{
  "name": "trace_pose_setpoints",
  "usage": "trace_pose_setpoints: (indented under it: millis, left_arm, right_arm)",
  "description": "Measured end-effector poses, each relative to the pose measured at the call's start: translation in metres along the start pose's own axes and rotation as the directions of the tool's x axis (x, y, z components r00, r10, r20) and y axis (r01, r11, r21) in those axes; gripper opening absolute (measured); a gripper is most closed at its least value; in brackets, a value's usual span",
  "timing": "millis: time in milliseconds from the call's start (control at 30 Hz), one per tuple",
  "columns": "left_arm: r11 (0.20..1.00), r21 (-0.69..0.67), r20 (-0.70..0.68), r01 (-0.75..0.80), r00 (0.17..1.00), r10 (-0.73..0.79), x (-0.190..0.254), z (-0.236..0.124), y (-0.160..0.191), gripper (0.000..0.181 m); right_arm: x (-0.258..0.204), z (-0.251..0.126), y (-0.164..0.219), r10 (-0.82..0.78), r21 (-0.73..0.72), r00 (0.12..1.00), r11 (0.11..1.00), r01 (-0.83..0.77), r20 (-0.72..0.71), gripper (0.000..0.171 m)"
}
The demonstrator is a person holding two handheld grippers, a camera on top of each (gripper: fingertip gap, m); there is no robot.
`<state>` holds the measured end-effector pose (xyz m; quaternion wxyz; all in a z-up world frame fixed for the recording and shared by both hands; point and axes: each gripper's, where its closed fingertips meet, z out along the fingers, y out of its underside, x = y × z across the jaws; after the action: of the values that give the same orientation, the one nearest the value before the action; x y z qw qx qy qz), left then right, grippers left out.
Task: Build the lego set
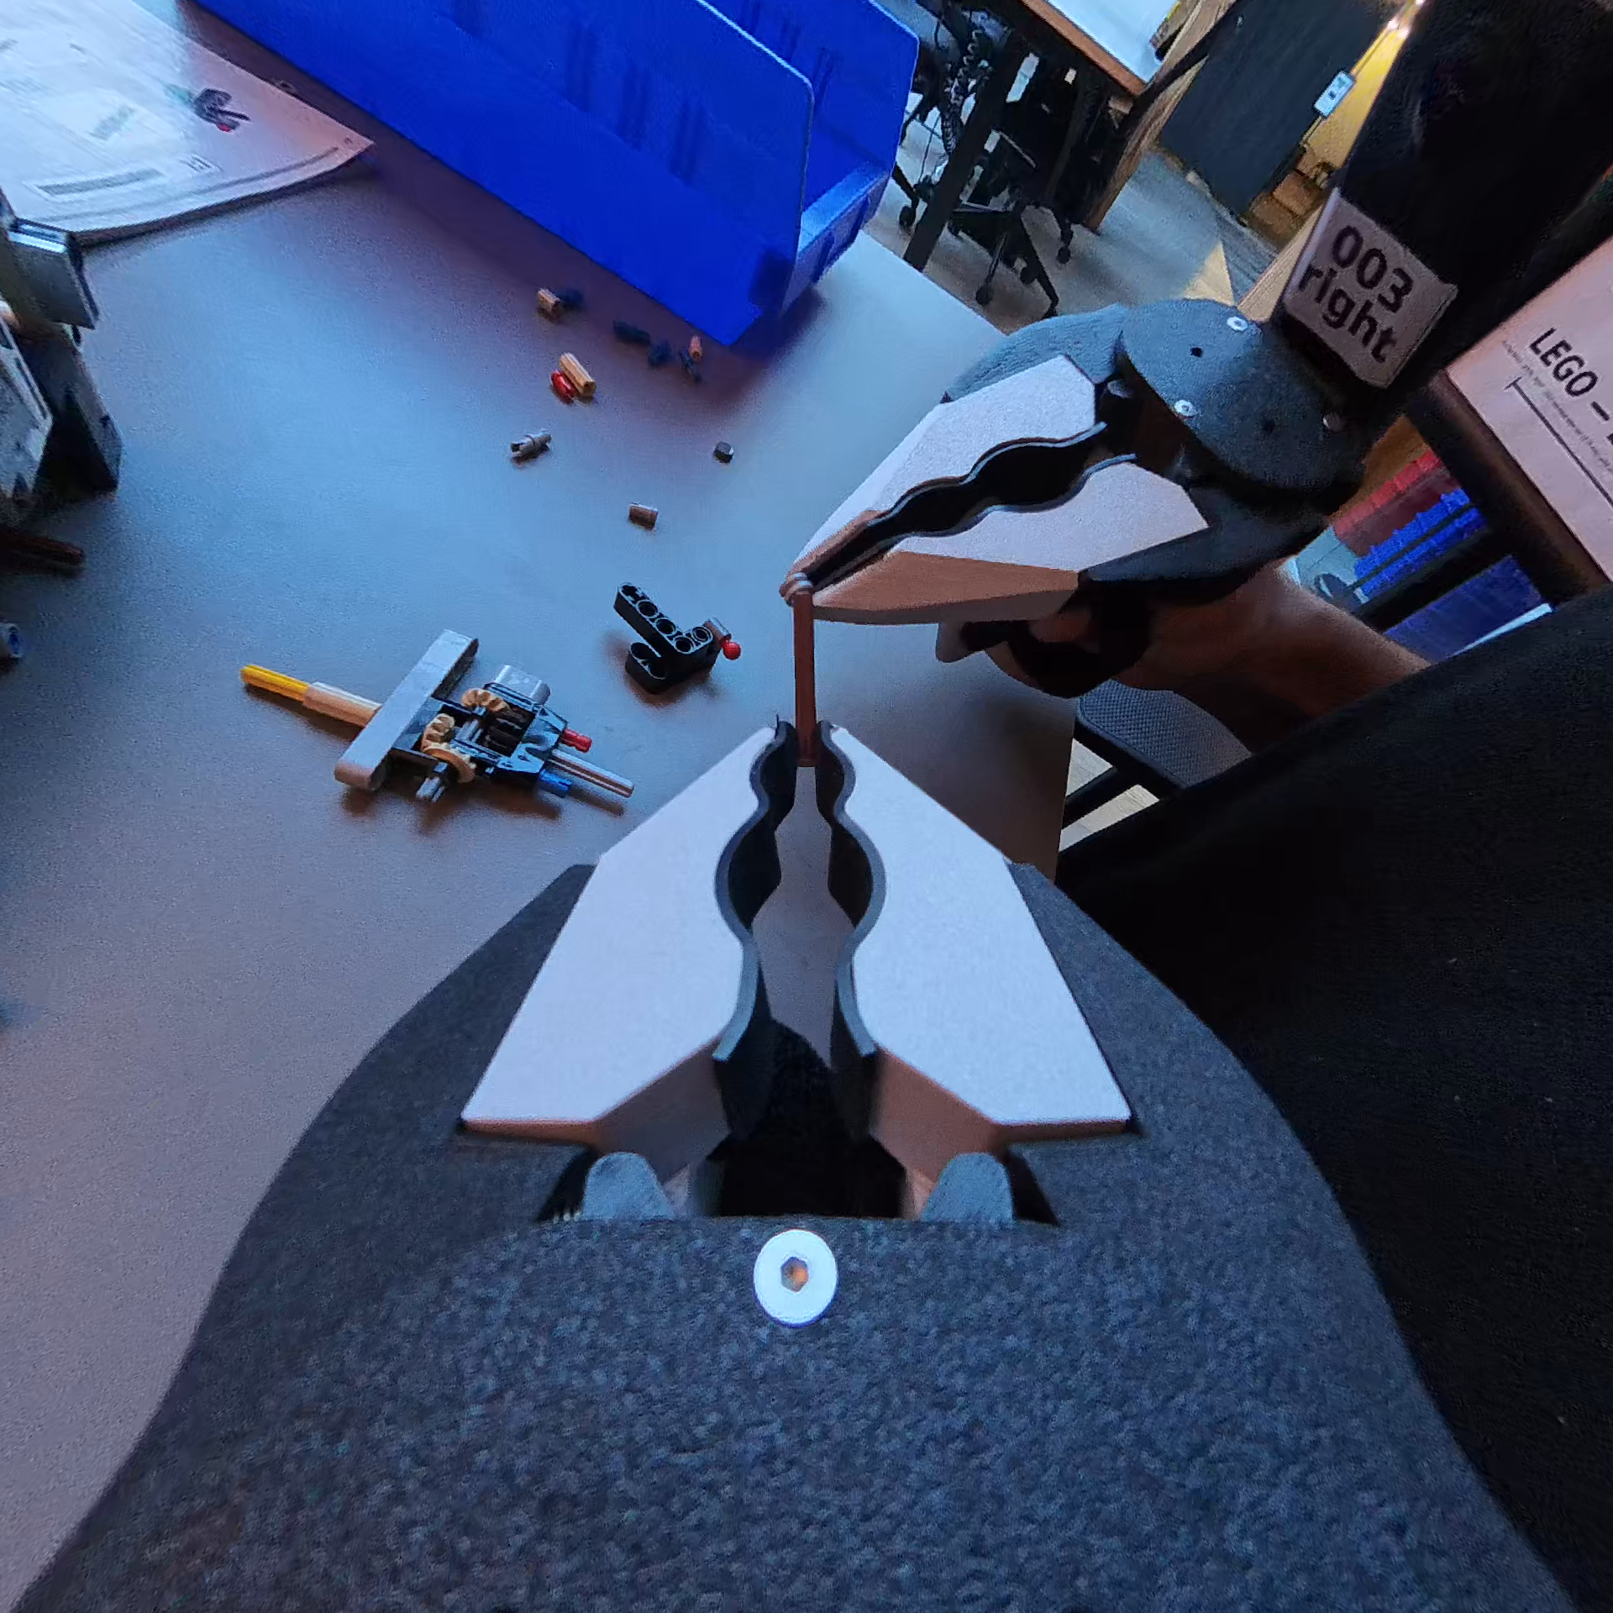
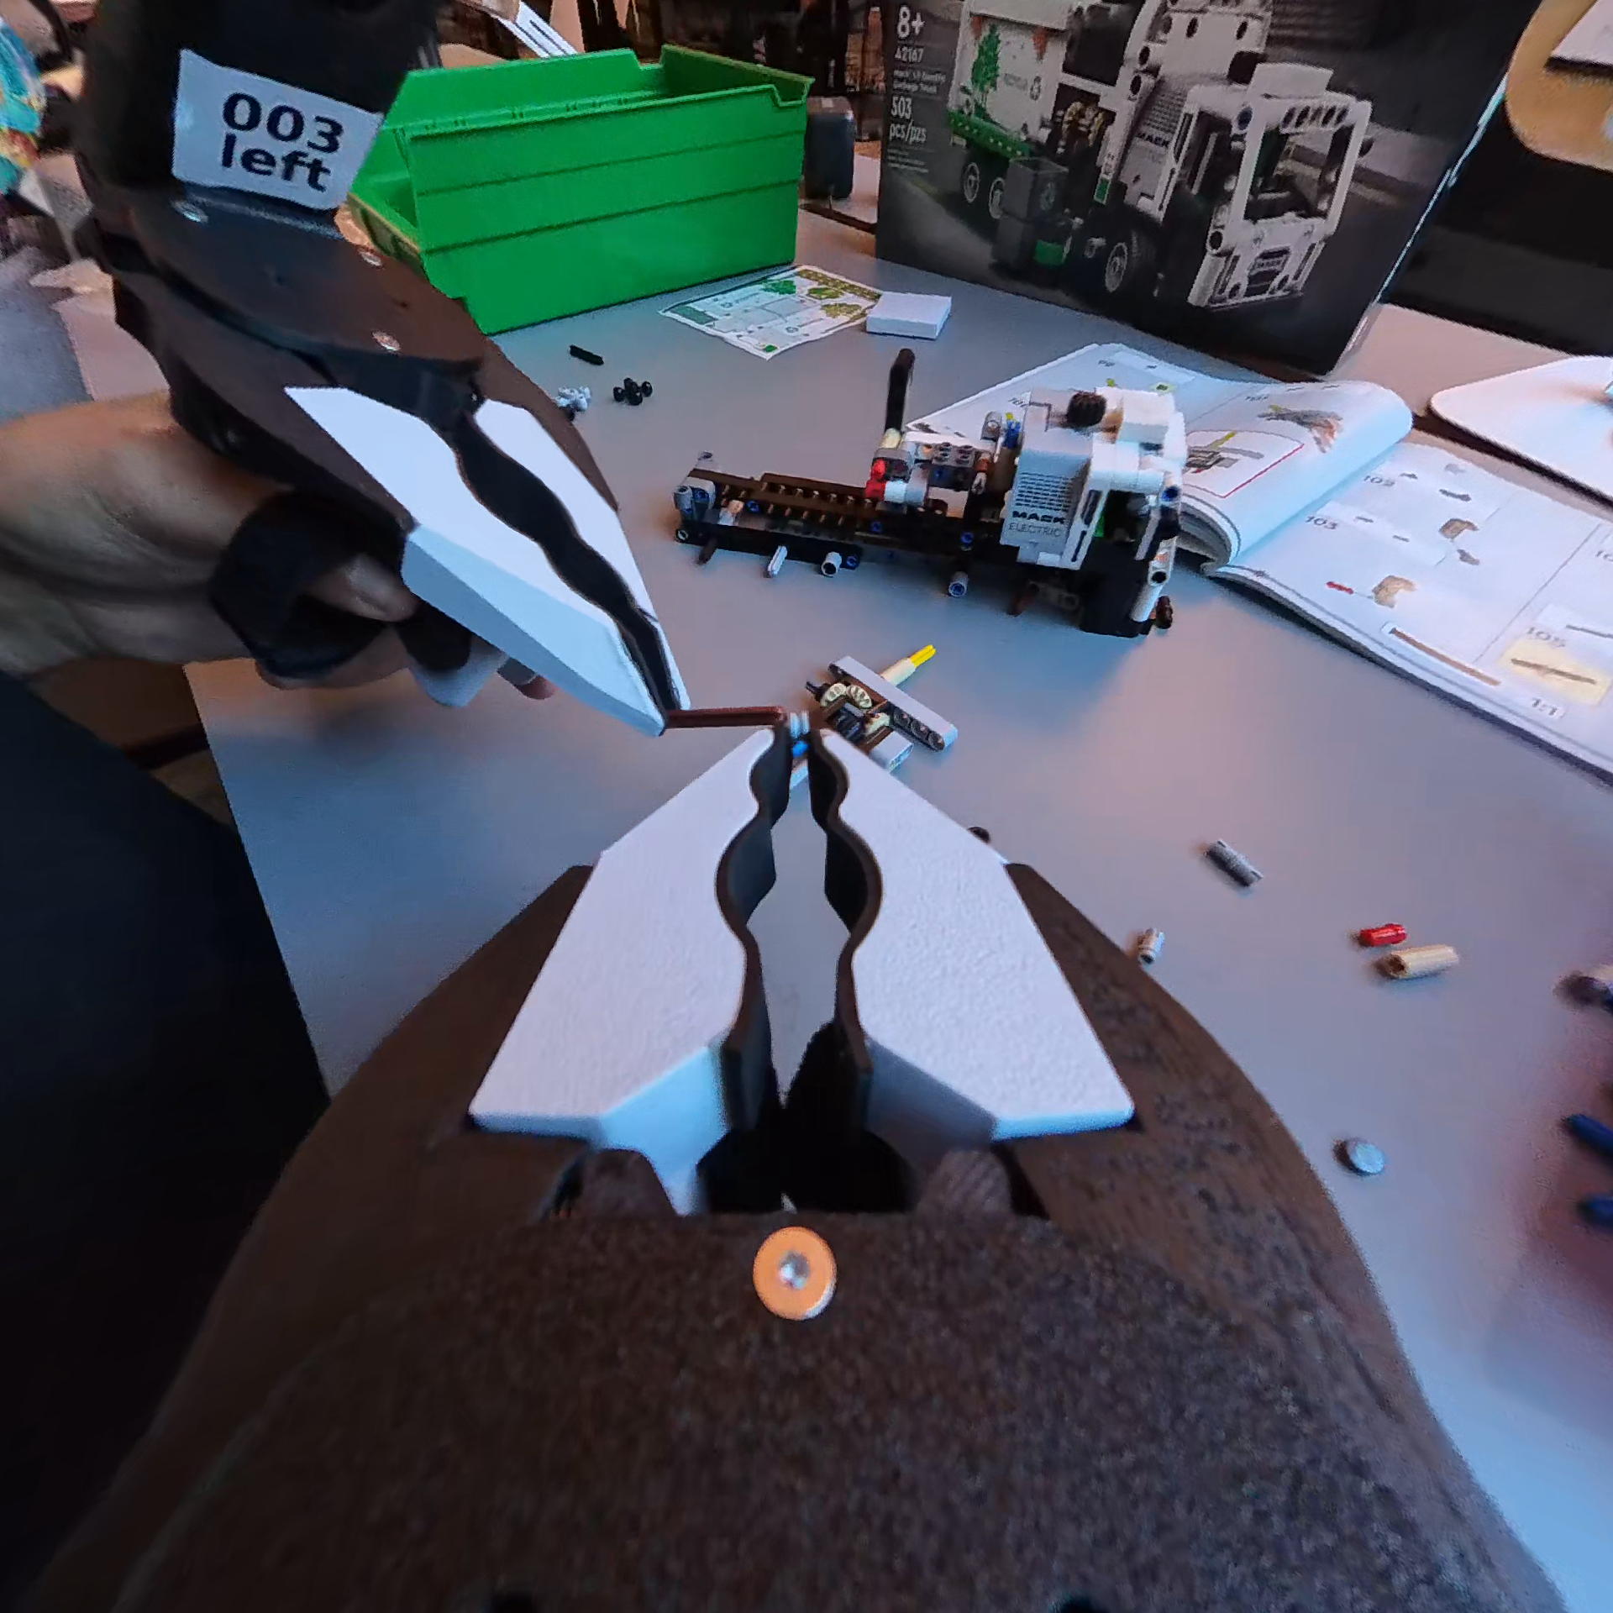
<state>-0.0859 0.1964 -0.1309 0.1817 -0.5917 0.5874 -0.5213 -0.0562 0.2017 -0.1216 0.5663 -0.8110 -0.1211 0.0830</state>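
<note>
A thin brown axle (image 1: 804, 681) is held between both grippers above the grey table. My left gripper (image 1: 804, 742) is shut on its near end. In the right wrist view the left gripper (image 2: 670, 714) comes in from the upper left with the axle (image 2: 724, 716) sticking out of its tips. My right gripper (image 2: 799, 742) is shut on the axle's other end, and it also shows in the left wrist view (image 1: 796, 589). A small gear sub-assembly (image 1: 463, 733) with a yellow axle lies on the table just beyond it and shows in the right wrist view (image 2: 882, 707).
A part-built white truck chassis (image 2: 960, 506) stands by an open instruction booklet (image 2: 1396, 541) and the set's box (image 2: 1178, 157). A green bin (image 2: 593, 175) and a blue bin (image 1: 611, 131) sit at the back. A black L-beam (image 1: 668, 641) and loose pins (image 1: 572, 375) lie scattered. Less than 4 cm separates the two grippers' tips.
</note>
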Motion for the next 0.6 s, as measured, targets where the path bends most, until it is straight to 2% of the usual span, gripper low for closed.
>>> trace_pose_setpoints:
  millis: [600]
  left_arm:
    - [0.999,-0.044,-0.011,0.023,1.0,-0.023,-0.001,0.002,0.011,0.001]
  right_arm:
    - [-0.006,0.002,0.004,-0.237,0.012,0.97,0.971,0.237,-0.048,0.002]
